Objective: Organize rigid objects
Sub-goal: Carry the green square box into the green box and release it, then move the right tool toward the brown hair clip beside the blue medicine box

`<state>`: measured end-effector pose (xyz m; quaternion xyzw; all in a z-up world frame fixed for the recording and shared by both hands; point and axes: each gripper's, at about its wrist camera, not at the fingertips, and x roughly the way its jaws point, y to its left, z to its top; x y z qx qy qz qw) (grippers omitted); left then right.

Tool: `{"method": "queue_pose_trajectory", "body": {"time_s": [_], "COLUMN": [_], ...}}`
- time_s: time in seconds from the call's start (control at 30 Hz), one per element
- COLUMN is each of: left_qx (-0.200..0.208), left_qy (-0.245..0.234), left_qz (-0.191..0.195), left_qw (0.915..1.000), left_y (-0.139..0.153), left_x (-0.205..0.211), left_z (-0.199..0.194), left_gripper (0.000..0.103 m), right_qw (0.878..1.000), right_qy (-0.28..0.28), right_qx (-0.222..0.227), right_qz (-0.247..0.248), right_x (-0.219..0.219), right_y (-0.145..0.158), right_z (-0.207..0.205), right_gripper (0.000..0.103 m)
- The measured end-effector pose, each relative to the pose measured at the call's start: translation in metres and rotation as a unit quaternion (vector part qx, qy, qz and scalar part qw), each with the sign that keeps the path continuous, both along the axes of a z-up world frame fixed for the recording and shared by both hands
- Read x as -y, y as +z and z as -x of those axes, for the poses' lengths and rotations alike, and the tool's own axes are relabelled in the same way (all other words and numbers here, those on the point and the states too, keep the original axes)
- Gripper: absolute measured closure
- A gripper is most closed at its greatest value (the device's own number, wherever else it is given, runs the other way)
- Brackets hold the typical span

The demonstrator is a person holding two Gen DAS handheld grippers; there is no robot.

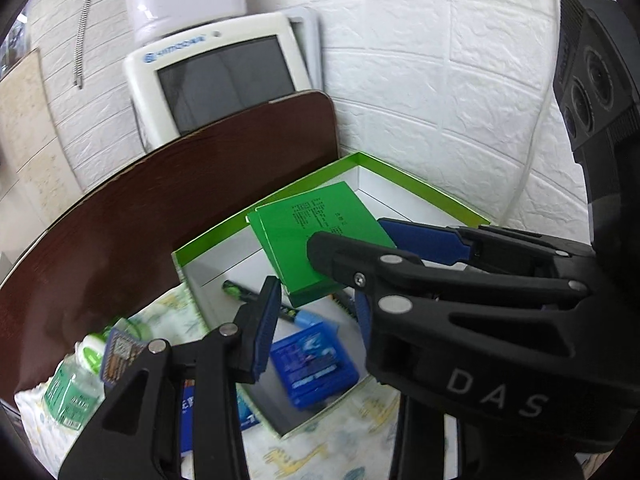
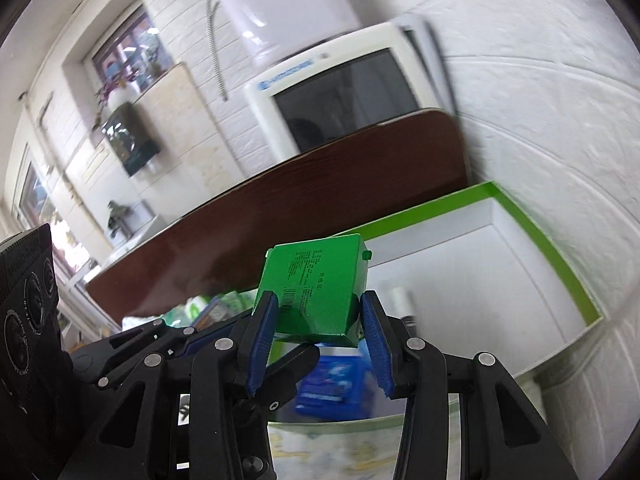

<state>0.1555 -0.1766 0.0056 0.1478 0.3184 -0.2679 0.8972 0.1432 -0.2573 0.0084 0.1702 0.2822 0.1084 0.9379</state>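
Black finger linkages with blue pads fill the foreground of both wrist views. The right gripper [image 2: 320,332] pinches a small green box [image 2: 320,284] between its pads and carries it in the air over a shallow white tray with a green rim [image 2: 560,256], which sits on a patterned cloth against a white brick-textured wall. From the left wrist view, the same green box [image 1: 316,236] hangs over the tray's inner corner, held from the right by that other tool.

The left gripper [image 1: 316,320] has its jaws partly spread with nothing between the pads; past them I see only the tray floor.

Some sorting looks done. A blue case [image 1: 314,368] already lies inside the tray near its front edge, and a dark pen-like stick with a blue end [image 1: 264,302] lies on the tray floor behind it. The green box is the item in transit, not yet set down.

Work remains, by my reckoning. A green-labelled bottle [image 1: 74,392] with a white cap lies on the cloth outside the tray to the left, next to a small blue card-like packet [image 1: 120,356] and a blue flat pack [image 1: 188,412] half hidden behind the left finger. A dark wooden board [image 1: 160,200] stands behind the tray, with a white monitor [image 1: 224,76] beyond it. Motion blur softens the small items, so labels are unreadable.
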Motion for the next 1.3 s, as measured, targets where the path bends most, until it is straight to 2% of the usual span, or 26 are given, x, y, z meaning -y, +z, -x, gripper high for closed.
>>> {"method": "queue_pose_trajectory", "body": {"time_s": [0.3, 0.63, 0.77, 0.93, 1.07, 1.3], "left_qx": [-0.026, -0.041, -0.034, -0.025, -0.016, -0.018], "left_qy": [-0.005, 0.007, 0.014, 0.039, 0.075, 0.166], "left_qz": [-0.019, -0.020, -0.019, -0.005, 0.006, 0.008], "left_qw": [0.9995, 0.9989, 0.9991, 0.9989, 0.9970, 0.9859], "left_y": [-0.020, -0.031, -0.028, -0.020, -0.016, -0.023], "left_x": [0.030, 0.035, 0.029, 0.002, -0.037, -0.116], "left_z": [-0.021, -0.029, -0.025, -0.017, -0.008, 0.003], "left_gripper": [0.066, 0.066, 0.059, 0.054, 0.048, 0.046], "right_qw": [0.999, 0.998, 0.998, 0.998, 0.999, 0.999], "right_qy": [-0.024, -0.027, -0.031, -0.027, -0.016, 0.038], "right_qx": [-0.018, -0.027, -0.030, -0.029, -0.024, -0.022], "right_qz": [-0.026, -0.043, -0.041, -0.039, -0.034, -0.013], "right_x": [0.046, 0.061, 0.060, 0.055, 0.047, 0.004], "right_y": [-0.023, -0.038, -0.041, -0.039, -0.034, -0.028], "right_z": [-0.015, -0.020, -0.020, -0.016, -0.012, -0.009], "right_gripper": [0.057, 0.057, 0.057, 0.057, 0.058, 0.058]}}
